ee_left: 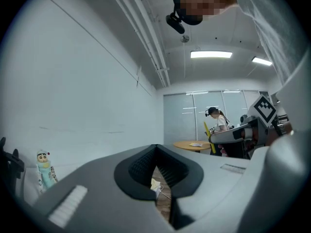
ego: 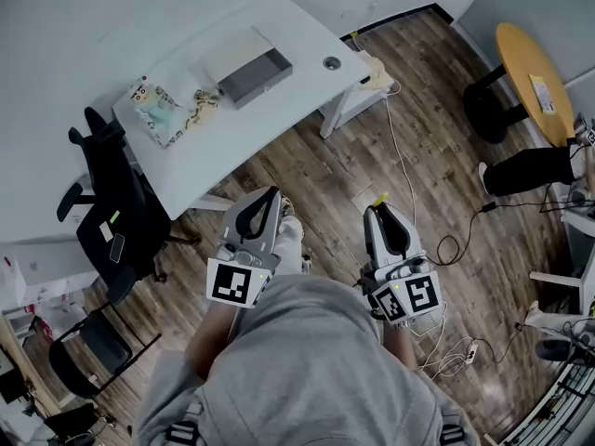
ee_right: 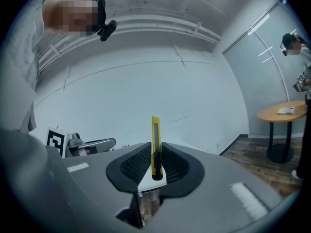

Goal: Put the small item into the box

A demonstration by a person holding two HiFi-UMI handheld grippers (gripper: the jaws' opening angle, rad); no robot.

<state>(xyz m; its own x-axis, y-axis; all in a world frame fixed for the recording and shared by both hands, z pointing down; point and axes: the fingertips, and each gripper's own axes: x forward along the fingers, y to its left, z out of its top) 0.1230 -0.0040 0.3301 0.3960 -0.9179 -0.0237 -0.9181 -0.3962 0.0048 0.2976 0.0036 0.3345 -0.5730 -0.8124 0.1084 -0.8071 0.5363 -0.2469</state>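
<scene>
Squarely between right gripper (ee_right: 156, 148) jaws — yellow utility knife (ee_right: 155, 130), upright, clamped.

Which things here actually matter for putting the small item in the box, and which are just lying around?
For the job: yellow utility knife in the right tongs; grey box on the white desk.
Lying about: toy figure, black office chair, round wooden table.

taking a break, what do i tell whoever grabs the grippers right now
Left gripper: shut, nothing in it.
Right gripper: shut on the yellow utility knife, which sticks out past the jaws.
Grey box: on the white table, well ahead of both grippers.
Done: knife in hand.
Left: step up to the table and put the knife in the box.
</scene>
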